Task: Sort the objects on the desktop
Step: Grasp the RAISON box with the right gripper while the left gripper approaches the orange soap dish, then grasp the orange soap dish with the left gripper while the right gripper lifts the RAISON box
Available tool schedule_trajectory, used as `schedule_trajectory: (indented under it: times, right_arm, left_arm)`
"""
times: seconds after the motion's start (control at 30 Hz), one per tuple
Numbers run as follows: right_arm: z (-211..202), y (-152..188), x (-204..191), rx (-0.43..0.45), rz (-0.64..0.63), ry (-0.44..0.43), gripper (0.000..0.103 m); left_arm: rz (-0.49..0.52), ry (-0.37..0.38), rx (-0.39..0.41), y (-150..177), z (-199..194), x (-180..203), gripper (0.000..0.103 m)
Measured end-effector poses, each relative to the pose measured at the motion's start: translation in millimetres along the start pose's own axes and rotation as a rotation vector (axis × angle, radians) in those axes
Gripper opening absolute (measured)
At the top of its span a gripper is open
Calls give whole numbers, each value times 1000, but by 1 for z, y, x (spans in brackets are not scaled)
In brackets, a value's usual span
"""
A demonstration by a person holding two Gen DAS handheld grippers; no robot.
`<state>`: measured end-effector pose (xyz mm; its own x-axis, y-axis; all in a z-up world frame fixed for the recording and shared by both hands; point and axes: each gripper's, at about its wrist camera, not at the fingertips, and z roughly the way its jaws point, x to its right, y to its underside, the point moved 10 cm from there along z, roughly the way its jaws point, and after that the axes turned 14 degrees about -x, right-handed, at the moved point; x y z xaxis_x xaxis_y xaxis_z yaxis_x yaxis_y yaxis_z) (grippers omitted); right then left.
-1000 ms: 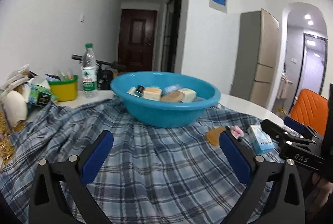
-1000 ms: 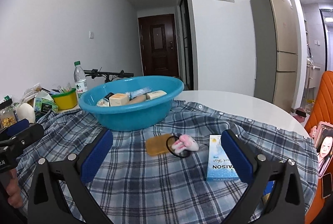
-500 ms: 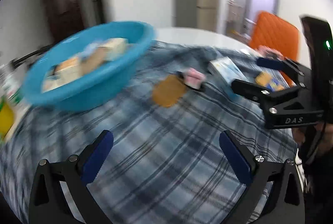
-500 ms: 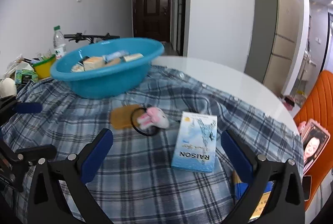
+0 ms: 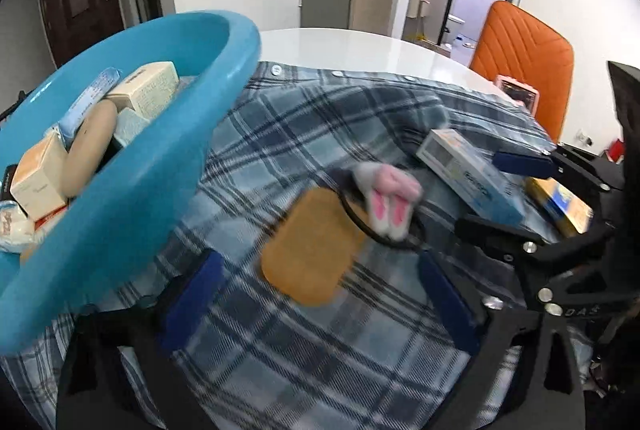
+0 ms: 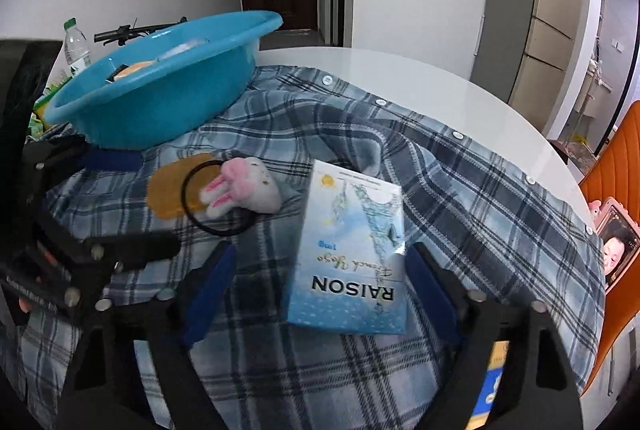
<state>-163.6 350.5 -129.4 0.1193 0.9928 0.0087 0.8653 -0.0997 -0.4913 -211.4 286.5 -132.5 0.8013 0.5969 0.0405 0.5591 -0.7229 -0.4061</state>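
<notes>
Both grippers have dropped toward the plaid cloth [image 6: 460,190], jaws narrowing yet gripping nothing: left gripper [image 5: 320,294] around the tan pad [image 5: 310,246], right gripper [image 6: 320,286] straddling the blue RAISON box [image 6: 348,254]. The blue basin [image 5: 132,190] holds several boxes; the bunny hair tie [image 6: 240,190] also awaits.

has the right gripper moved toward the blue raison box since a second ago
Yes. The right gripper has come down and forward: the blue box, once ahead by its right finger, now lies between the fingers, which have just been closing without yet pressing it.
</notes>
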Motion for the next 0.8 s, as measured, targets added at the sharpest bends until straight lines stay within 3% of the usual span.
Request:
schedule_trajectory:
  times: [0.07,0.17,0.2,0.27,0.4,0.6,0.8]
  right_arm:
    - [4,-2,0,-19,-4,-27,72]
    - [14,0,1,-62,-2,-57,72]
    - [15,0,1,-69,2,-74,71]
    - [14,0,1,-64,13,-95,55]
    - [12,0,3,-58,35,-107,55]
    - [4,3,3,-47,40,-121,55]
    - [-7,5,-5,-33,32,-142,55]
  left_arm:
    - [7,-24,-11,-5,7,-2,85]
    - [17,-27,-20,-9,15,-1,84]
    - [18,-27,-26,-9,17,0,80]
    - [1,-10,-24,-9,18,-1,68]
    - [-51,4,-11,-9,14,-7,47]
    - [-100,36,-23,5,-1,-15,46]
    - [-128,-16,-22,34,-24,-22,46]
